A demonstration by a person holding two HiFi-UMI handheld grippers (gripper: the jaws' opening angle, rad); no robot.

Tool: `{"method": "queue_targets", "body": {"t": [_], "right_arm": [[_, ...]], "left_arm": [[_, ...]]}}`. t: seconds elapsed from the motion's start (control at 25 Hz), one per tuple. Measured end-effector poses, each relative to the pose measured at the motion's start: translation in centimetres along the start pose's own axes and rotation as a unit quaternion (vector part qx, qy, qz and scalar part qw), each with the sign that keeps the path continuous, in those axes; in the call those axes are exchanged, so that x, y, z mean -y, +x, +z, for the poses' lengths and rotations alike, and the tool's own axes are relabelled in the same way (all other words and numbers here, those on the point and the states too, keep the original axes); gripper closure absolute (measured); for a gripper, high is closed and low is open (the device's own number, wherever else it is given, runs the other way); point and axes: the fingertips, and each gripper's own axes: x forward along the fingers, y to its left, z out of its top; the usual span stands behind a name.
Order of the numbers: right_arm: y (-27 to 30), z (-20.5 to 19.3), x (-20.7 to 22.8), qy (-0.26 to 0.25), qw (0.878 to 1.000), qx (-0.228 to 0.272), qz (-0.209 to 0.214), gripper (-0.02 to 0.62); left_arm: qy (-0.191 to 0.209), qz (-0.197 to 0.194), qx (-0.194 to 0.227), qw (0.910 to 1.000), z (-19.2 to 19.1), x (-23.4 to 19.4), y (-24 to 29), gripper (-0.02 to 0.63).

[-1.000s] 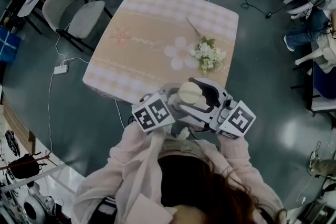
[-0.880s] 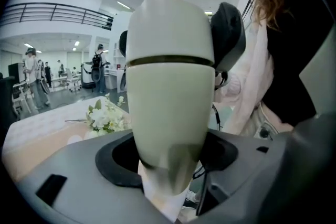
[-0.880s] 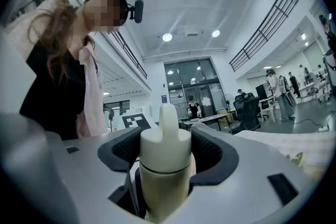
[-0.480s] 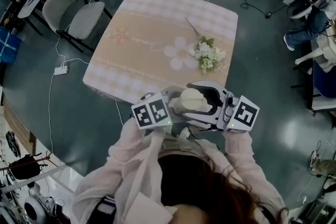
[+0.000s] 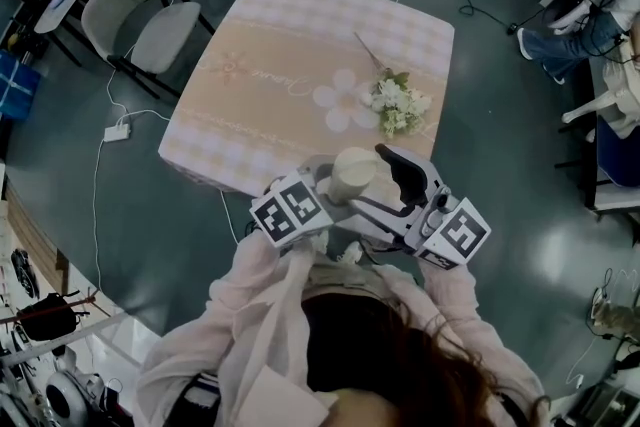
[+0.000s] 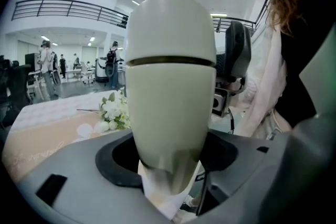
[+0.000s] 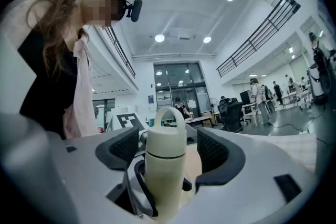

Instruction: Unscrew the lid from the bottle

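Observation:
A cream bottle [image 5: 352, 175] with a loop-handled lid [image 7: 165, 131] is held up in front of the person's chest, near the table's front edge. My left gripper [image 5: 330, 195] is shut on the bottle's body [image 6: 170, 113], with its dark pads against both sides low down. A thin dark seam marks the bottle's domed lid [image 6: 170, 23] above. My right gripper [image 7: 168, 147] reaches in from the right at lid height. Its jaws have just been opening, and the lid stands between them with a gap on each side.
A table [image 5: 300, 25] with a pink checked cloth lies ahead, with a white flower bouquet [image 5: 398, 105] near its right edge. A grey chair [image 5: 150, 25] stands to the left. Cables and a power strip [image 5: 115, 132] lie on the dark floor.
The right gripper's jaws have spread off the lid, and its far finger now stands apart from the bottle. The left gripper still holds the bottle in nearly the same place.

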Motion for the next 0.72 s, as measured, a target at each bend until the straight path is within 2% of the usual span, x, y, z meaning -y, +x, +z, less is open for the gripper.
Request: {"method": "queue_targets", "body": {"t": [0.2,0.4,0.52,0.72], "right_arm": [[0.5,-0.8,0.2,0.002,0.999,-0.015,-0.048,0.250],[1.4,-1.0,0.5,0.001,0.997,-0.017,-0.078,0.256],[1.6,-0.7,0.5,-0.009,0.996,-0.019,-0.083,0.299],[1.4,-0.4,0.3,-0.015,0.997,-0.018,-0.069,0.295]], "left_arm": [[-0.018,0.031,0.002,0.9994,-0.1,-0.9,0.0,0.290],[-0.003,0.036,-0.011,0.9993,-0.2,-0.7,0.4,0.290],[0.000,0.032,-0.012,0.9994,-0.2,-0.3,0.6,0.290],[0.005,0.022,-0.013,0.9996,0.0,0.1,0.6,0.290]]}}
